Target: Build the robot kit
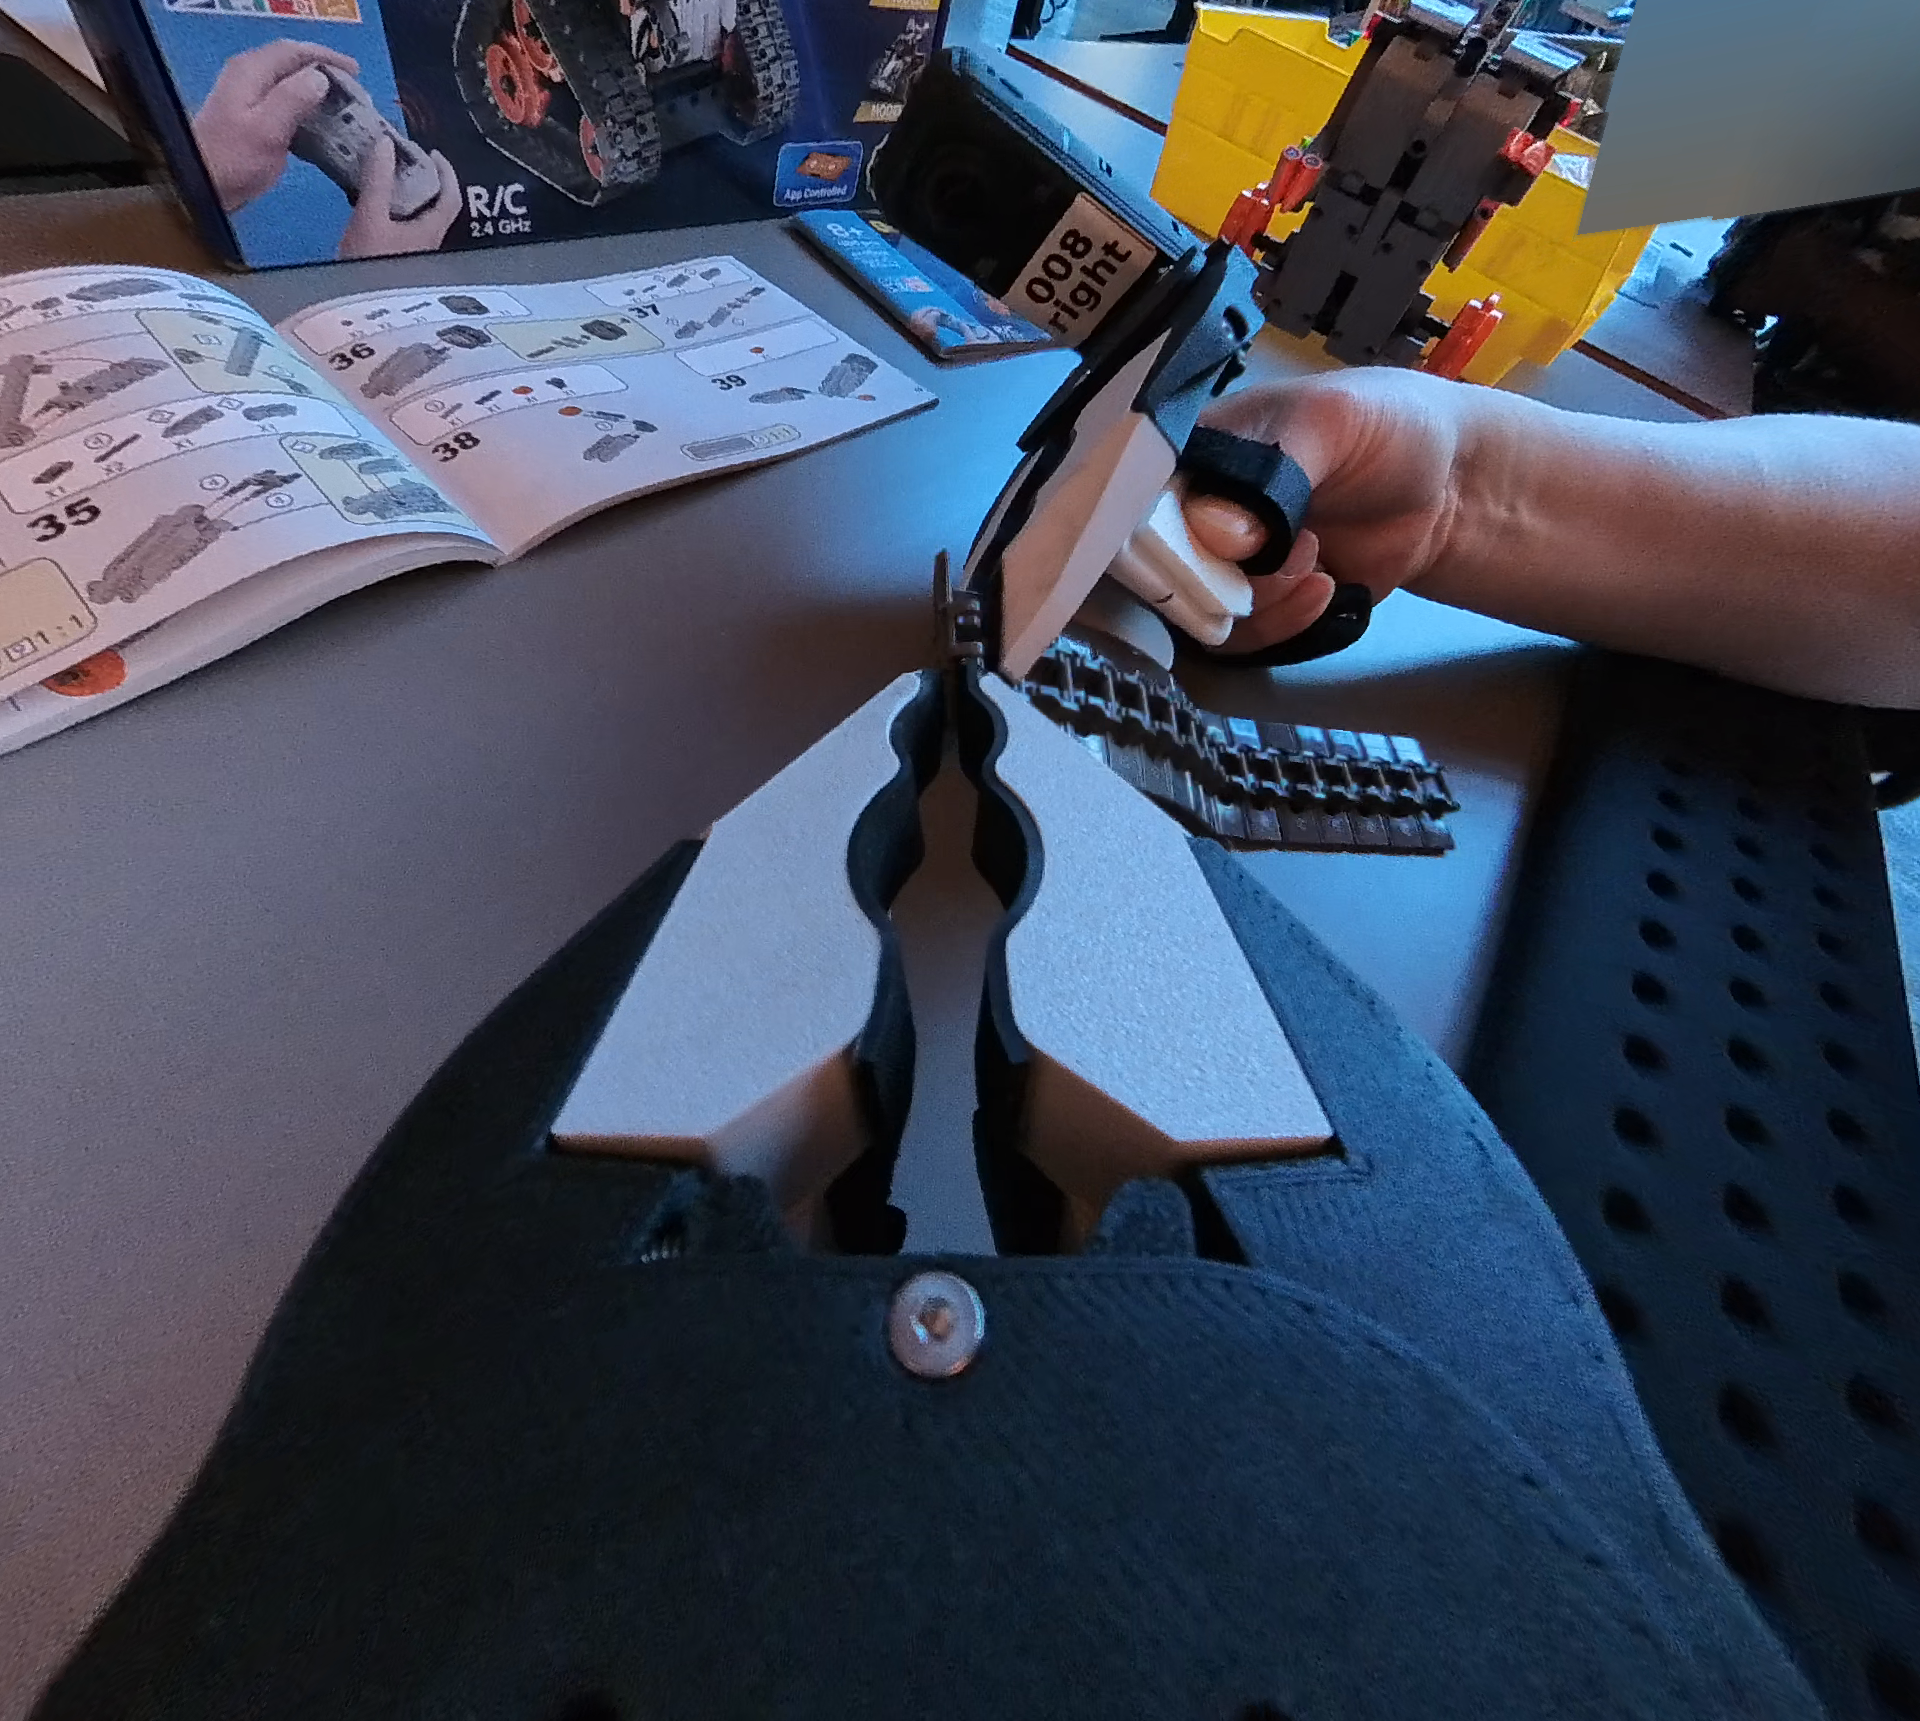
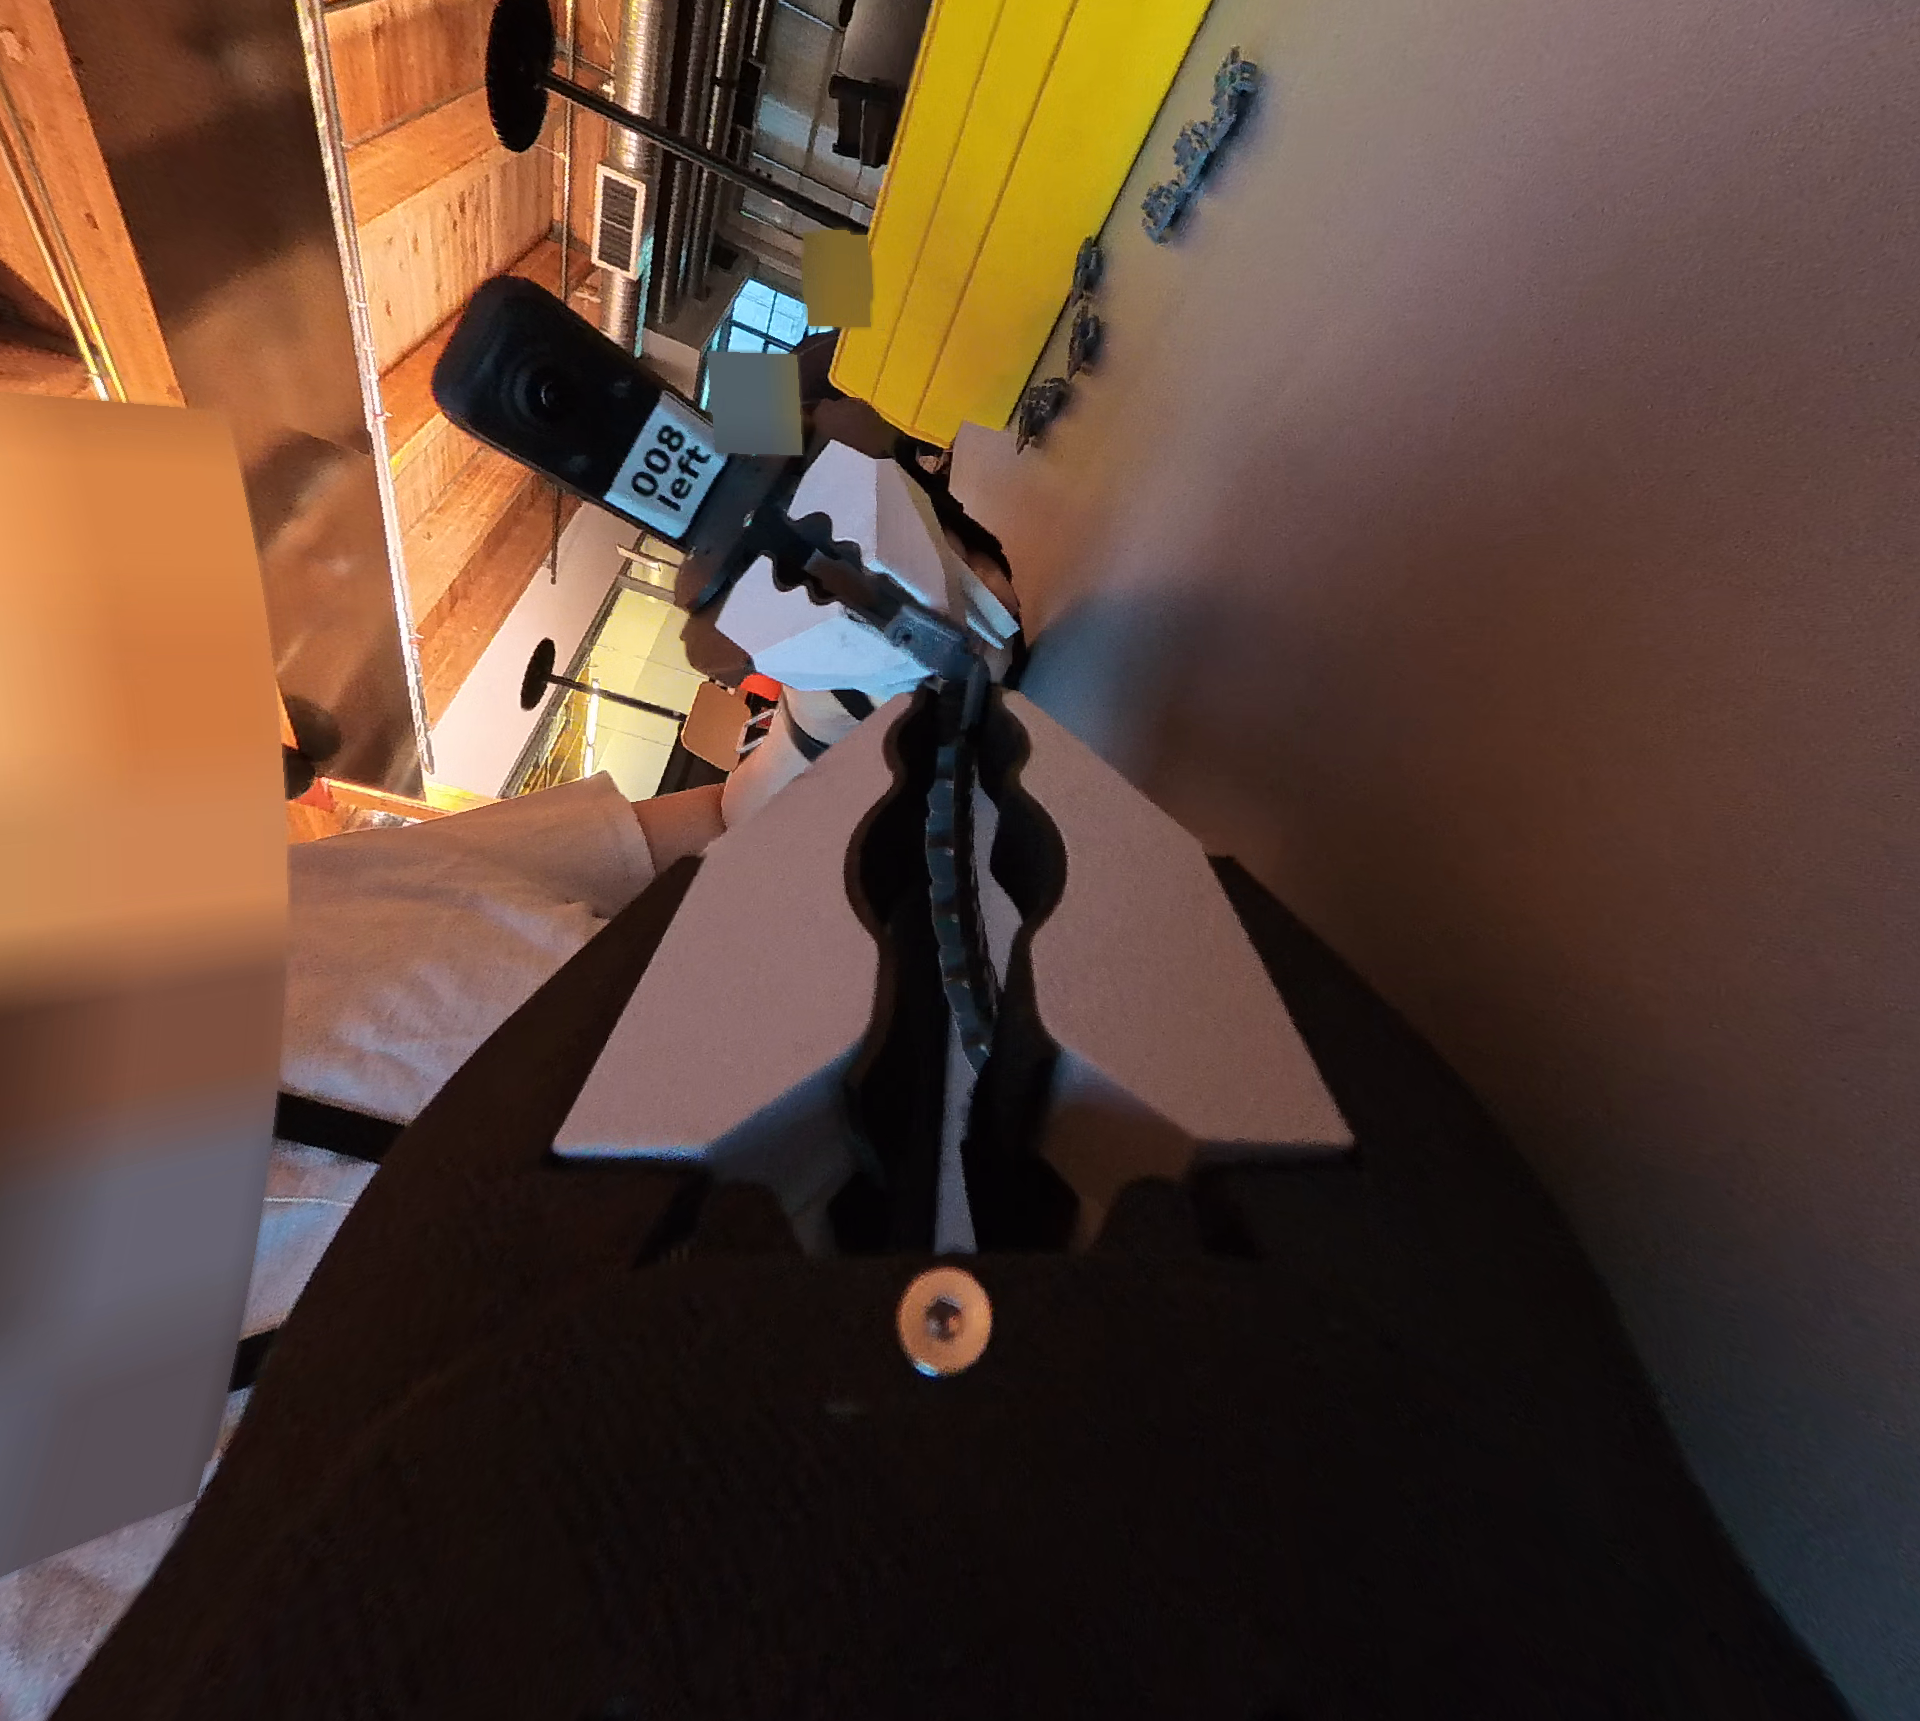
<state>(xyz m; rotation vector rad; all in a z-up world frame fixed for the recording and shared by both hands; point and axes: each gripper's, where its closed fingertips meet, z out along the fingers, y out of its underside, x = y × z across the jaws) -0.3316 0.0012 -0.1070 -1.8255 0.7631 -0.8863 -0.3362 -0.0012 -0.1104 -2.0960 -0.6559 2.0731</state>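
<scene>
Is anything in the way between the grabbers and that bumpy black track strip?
No, nothing visible. The left gripper has its jaws shut on one end of the black plastic track strip, and the right gripper pinches the same strip right beside it, tip to tip.

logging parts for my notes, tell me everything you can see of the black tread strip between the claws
The tread strip is a chain of small dark grey to black plastic-looking links, jointed in a row. Most of it lies flat on the grey table. One end is lifted and pinched at the tips of the left claw, where the right claw meets it. In the right wrist view it runs edge-on between that claw's closed fingers.
</scene>
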